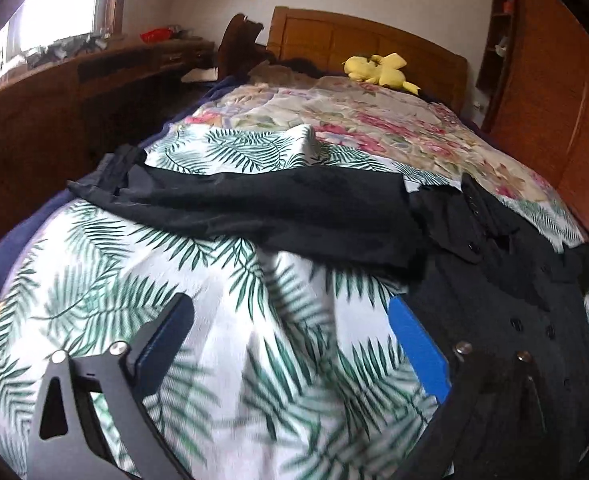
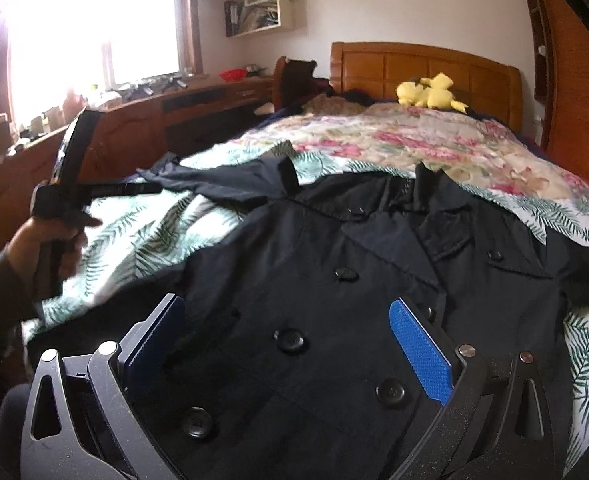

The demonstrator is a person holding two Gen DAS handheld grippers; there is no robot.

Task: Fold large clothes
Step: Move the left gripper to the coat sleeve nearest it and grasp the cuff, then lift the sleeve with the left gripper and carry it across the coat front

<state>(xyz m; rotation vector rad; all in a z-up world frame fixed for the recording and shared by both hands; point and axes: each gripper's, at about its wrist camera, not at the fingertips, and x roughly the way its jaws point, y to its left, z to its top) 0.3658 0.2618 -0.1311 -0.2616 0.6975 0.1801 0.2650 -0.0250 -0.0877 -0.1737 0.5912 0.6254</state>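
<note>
Left gripper [image 1: 294, 344] and right gripper [image 2: 286, 344] both angle downward, jaws wide apart; a hand [image 2: 54, 240] grips the left one's handle.

a home bedroom: a bed [image 2: 434, 148] with wooden headboard [image 2: 426, 68] and floral quilt [image 1: 358, 120], a yellow plush toy [image 2: 430, 94] by the pillows, a cluttered wooden sideboard [image 2: 142, 120] under a bright window [image 2: 94, 24], wall shelves [image 2: 262, 4].
</note>
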